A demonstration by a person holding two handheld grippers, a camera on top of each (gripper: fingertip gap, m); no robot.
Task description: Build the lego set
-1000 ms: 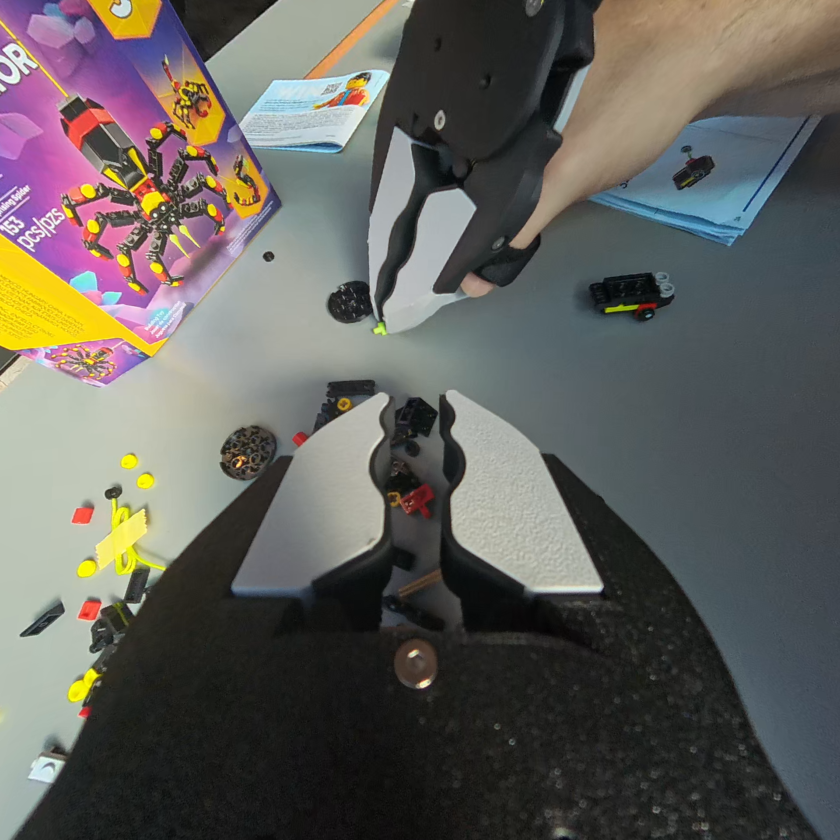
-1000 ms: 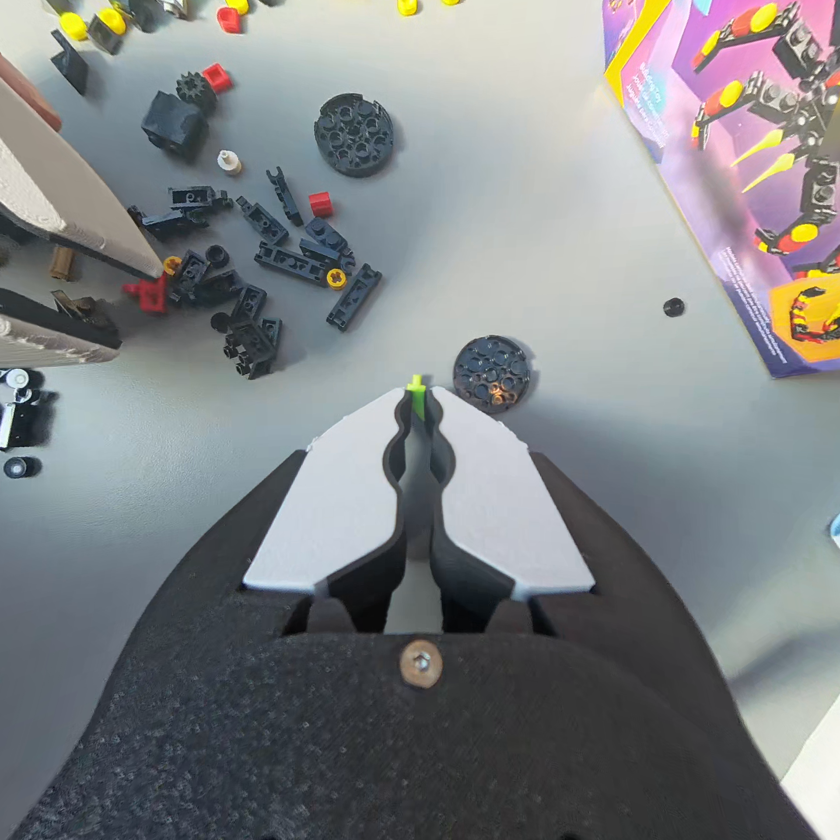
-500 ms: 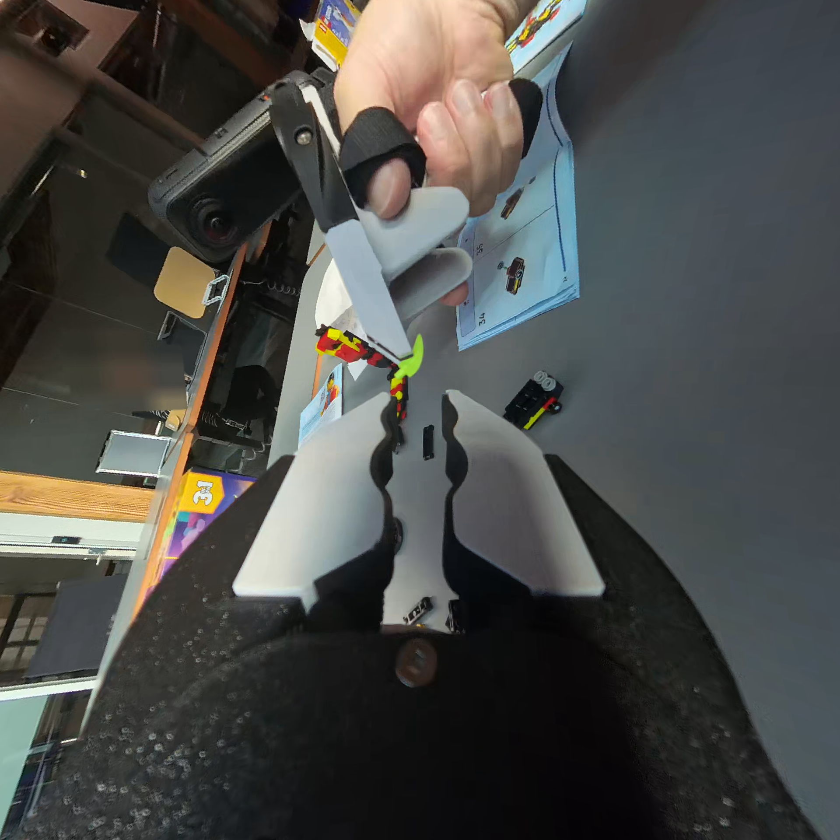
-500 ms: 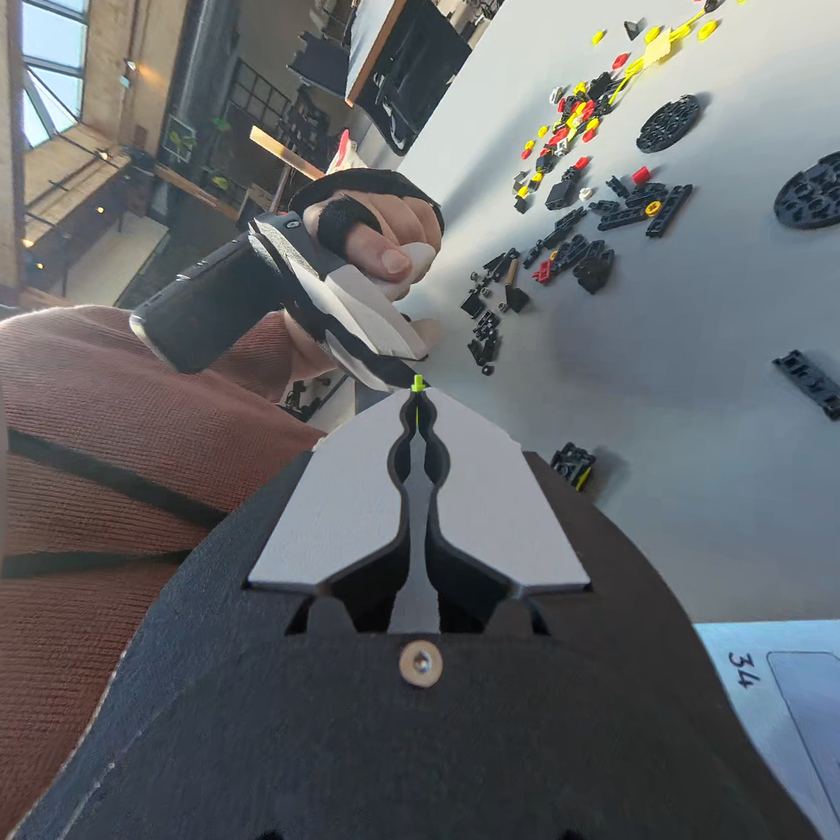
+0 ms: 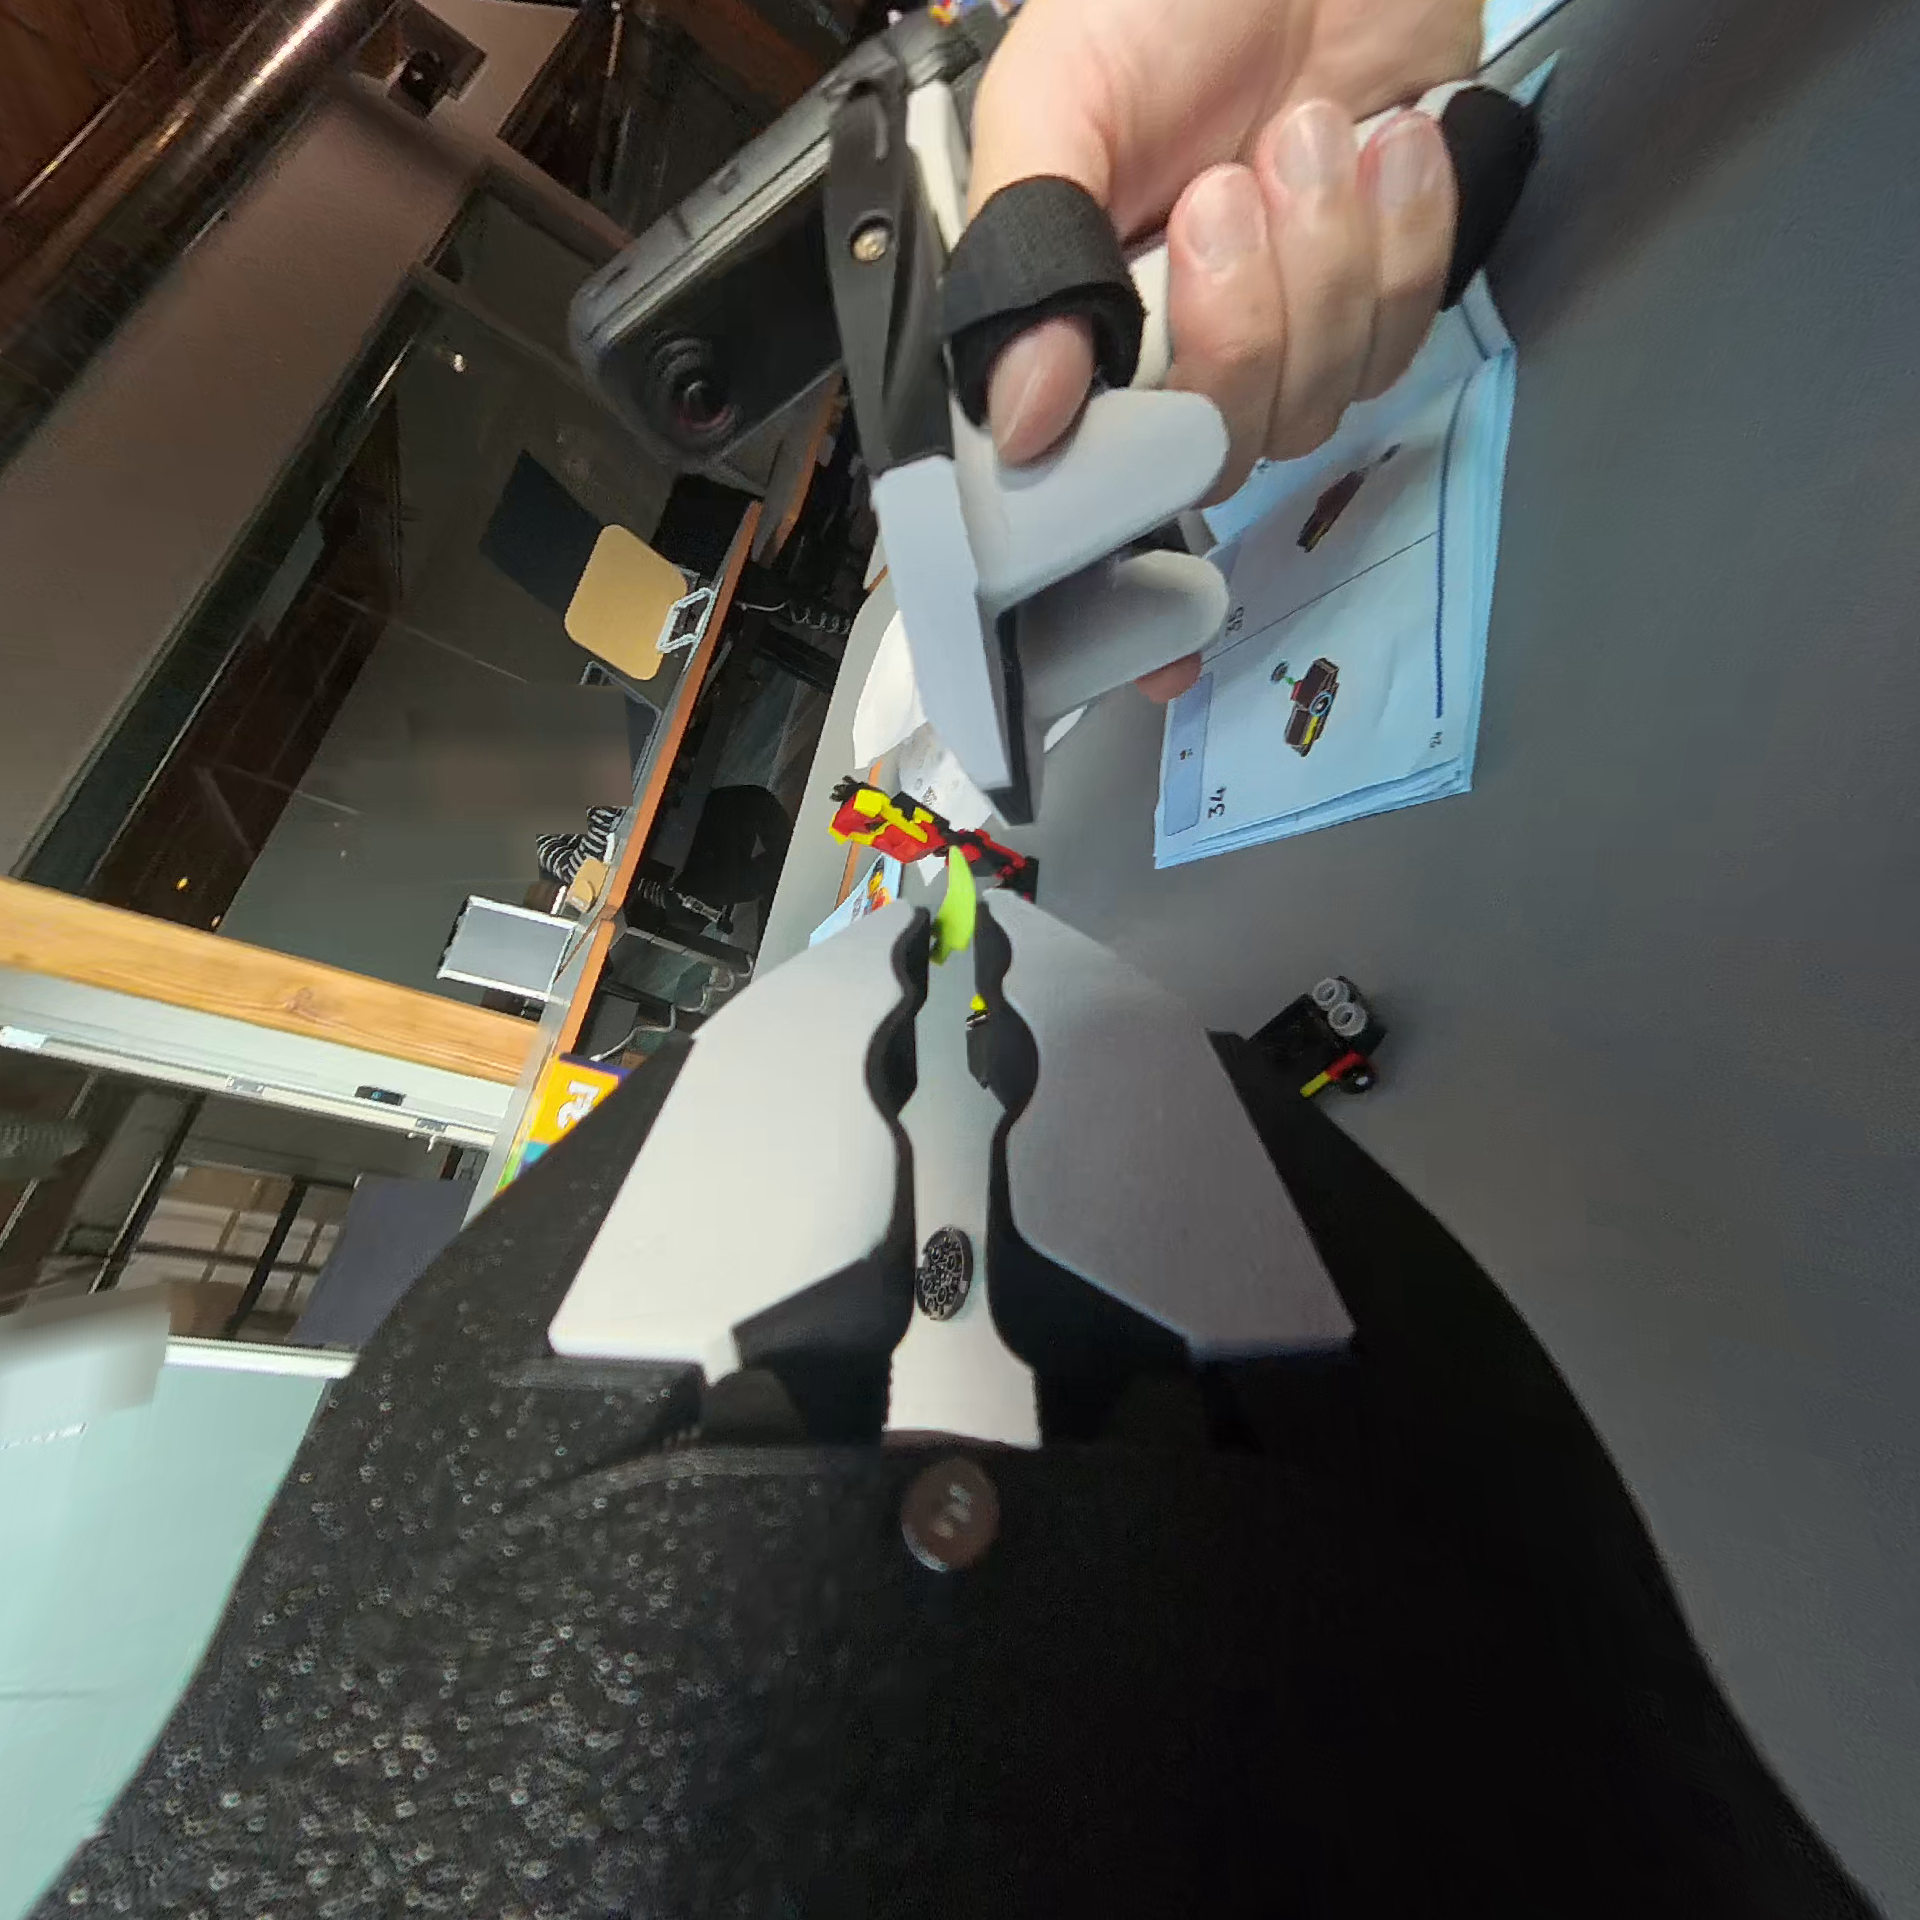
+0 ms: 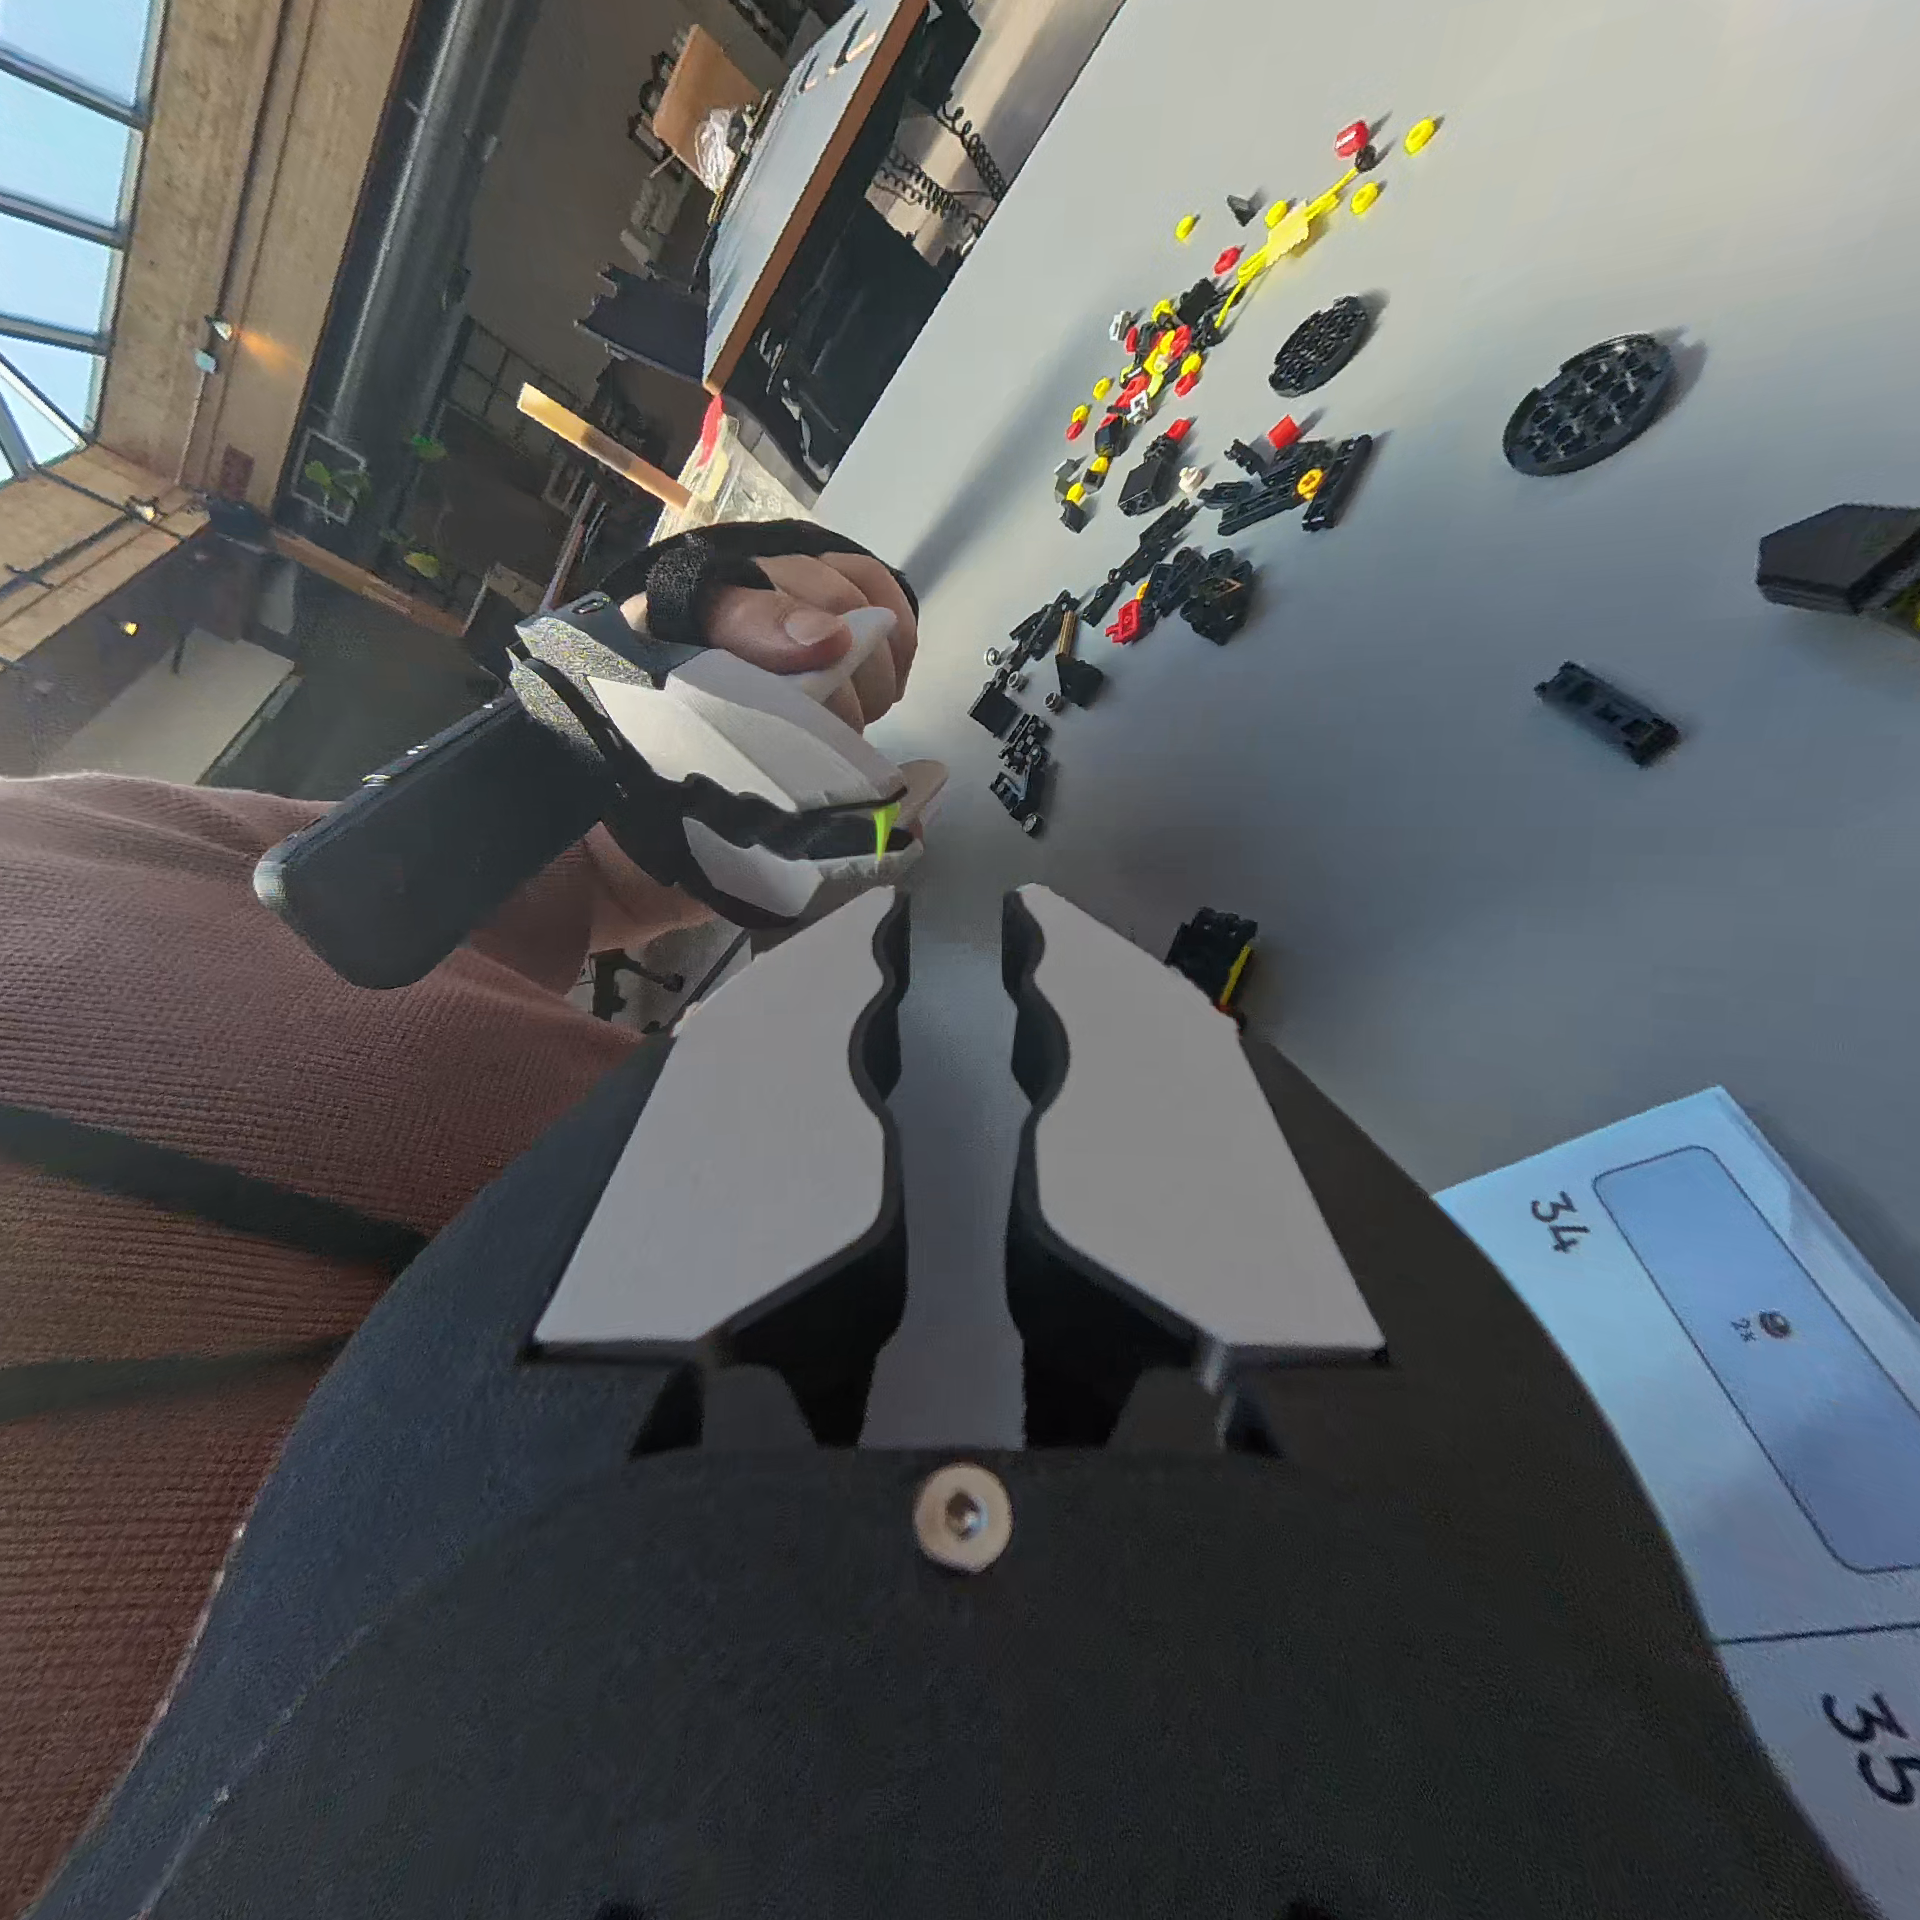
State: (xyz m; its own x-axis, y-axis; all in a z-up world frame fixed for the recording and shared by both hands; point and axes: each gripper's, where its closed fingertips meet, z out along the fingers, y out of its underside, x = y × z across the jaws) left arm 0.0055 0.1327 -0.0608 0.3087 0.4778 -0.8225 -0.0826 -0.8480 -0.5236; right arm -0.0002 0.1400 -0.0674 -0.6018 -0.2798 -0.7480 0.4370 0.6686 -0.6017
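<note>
While my left gripper (image 5: 954, 920) is pinching the lime claw (image 5: 954, 916), the right gripper (image 6: 956, 906) is hanging spread, holding nothing.

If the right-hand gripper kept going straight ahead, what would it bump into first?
Most likely the left gripper, just ahead and slightly left, shut on a lime green piece. Depth is unclear: if the open right gripper passes it, the grey table near the loose black pieces comes next.

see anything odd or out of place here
Nothing spilled or damaged. The one odd thing: the lime spike is pinched only at the very tips of the left gripper and pokes out, so the hold looks thin. The right gripper is open and empty.
</note>
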